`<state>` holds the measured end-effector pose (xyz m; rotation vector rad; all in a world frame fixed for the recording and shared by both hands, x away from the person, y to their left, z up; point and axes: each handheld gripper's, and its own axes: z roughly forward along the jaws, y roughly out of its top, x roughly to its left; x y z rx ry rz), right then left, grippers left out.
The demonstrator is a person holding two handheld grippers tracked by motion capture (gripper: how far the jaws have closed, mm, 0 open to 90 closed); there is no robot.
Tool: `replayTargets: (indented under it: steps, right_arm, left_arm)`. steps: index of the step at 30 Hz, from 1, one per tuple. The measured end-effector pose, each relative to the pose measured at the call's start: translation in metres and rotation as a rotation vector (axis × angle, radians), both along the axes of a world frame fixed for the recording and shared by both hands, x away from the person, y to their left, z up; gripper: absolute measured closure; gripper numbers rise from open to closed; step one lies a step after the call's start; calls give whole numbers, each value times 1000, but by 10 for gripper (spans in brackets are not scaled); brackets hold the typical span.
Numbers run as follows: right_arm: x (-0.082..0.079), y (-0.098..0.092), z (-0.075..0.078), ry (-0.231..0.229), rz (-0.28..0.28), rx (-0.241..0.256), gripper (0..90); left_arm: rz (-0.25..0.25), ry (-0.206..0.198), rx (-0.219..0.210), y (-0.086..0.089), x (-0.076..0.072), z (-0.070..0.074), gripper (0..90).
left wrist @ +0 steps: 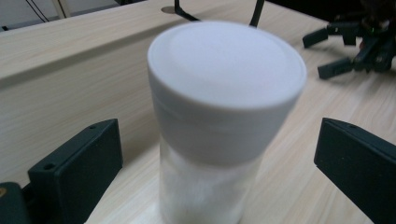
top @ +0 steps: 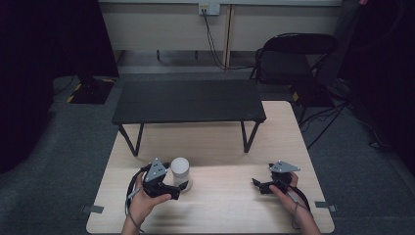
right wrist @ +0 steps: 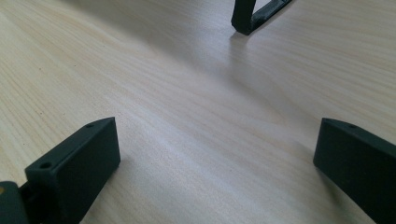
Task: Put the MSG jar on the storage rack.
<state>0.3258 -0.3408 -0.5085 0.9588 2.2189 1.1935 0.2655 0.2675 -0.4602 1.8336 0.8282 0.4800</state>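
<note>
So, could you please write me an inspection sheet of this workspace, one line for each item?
Surface: light wooden table, bare around the container.
Job's things: white lidded container, upright, lid on.
Clutter: nothing seen.
Grippers: left claw open, jaws either side of the container, not touching; right claw open over bare wood.
Cables: one trails from each claw; a wall cable hangs from the socket.
Surroundings: small black table standing on the wooden one, black folding chair, grey carpet.

No text, label, brand, number or sign can be read anywhere: the white lidded jar (left wrist: 224,126) is blank, and the wooden table (top: 215,205) carries none.
</note>
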Motion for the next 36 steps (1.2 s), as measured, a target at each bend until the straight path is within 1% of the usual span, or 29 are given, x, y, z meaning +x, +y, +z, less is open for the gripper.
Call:
replayTargets:
  steps: [1,2,3,4,5,6,7,8,9,10,11,13,15,17,22,24,26,28,29,30,31,32,33,34,35,36]
  right_arm:
    - [0,0,0,0,0,0,0]
    - [0,0,0,0,0,0,0]
    - [0,0,0,0,0,0,0]
    - [0,0,0,0,0,0,0]
    - [0,0,0,0,0,0,0]
    - [0,0,0,0,0,0,0]
    - [0,0,0,0,0,0,0]
    - [0,0,0,0,0,0,0]
    - [0,0,0,0,0,0,0]
    - [0,0,0,0,0,0,0]
    - [0,0,0,0,0,0,0]
    - [0,0,0,0,0,0,0]
    - [0,0,0,0,0,0,0]
    - [0,0,0,0,0,0,0]
    - [0,0,0,0,0,0,0]
    - [0,0,0,0,0,0,0]
    - [0,0,0,0,0,0,0]
    - [0,0,0,0,0,0,0]
    - [0,0,0,0,0,0,0]
    - [0,0,0,0,0,0,0]
    - [0,0,0,0,0,0,0]
    - [0,0,0,0,0,0,0]
    - [0,0,0,0,0,0,0]
    - [0,0,0,0,0,0,0]
    - [0,0,0,0,0,0,0]
    - [0,0,0,0,0,0,0]
  left_arm:
    - [3,1,-4,-1,1,-1,7]
    - [-14,2,-10,0,5,-2,26]
    - [-14,2,-10,0,5,-2,33]
    - [-17,0,-16,0,6,-3,66]
    - [-24,-10,-10,-1,9,-4,95]
    - [-27,-10,-13,-1,10,-4,101]
    - [-35,-18,-19,0,12,-5,144]
    - [-27,-19,-31,0,12,-6,191]
    - [-32,-19,-37,1,14,-6,203]
    - [-40,-26,-37,1,15,-7,260]
    - [-32,-31,-32,0,14,-7,287]
    - [-42,-35,-33,1,15,-8,322]
    - [-44,-44,-20,0,14,-7,331]
    - [-39,-47,-15,-1,13,-7,334]
    - [-28,-54,-17,-3,10,-8,336]
    - [-21,-48,-17,-4,9,-6,336]
    - [-28,-44,1,-6,9,-2,336]
    - [-36,-32,-17,-6,10,3,336]
    - [-52,-27,-39,-4,10,10,336]
    - [-52,-27,-39,-4,10,10,336]
    - [-69,-23,-47,-5,11,23,336]
    - [-76,-18,-57,-5,12,30,336]
    - [-76,-18,-57,-5,12,30,336]
    - [-94,-21,-78,-4,16,46,336]
    - [-94,-21,-78,-4,16,46,336]
    - [-100,-30,-88,-5,18,55,336]
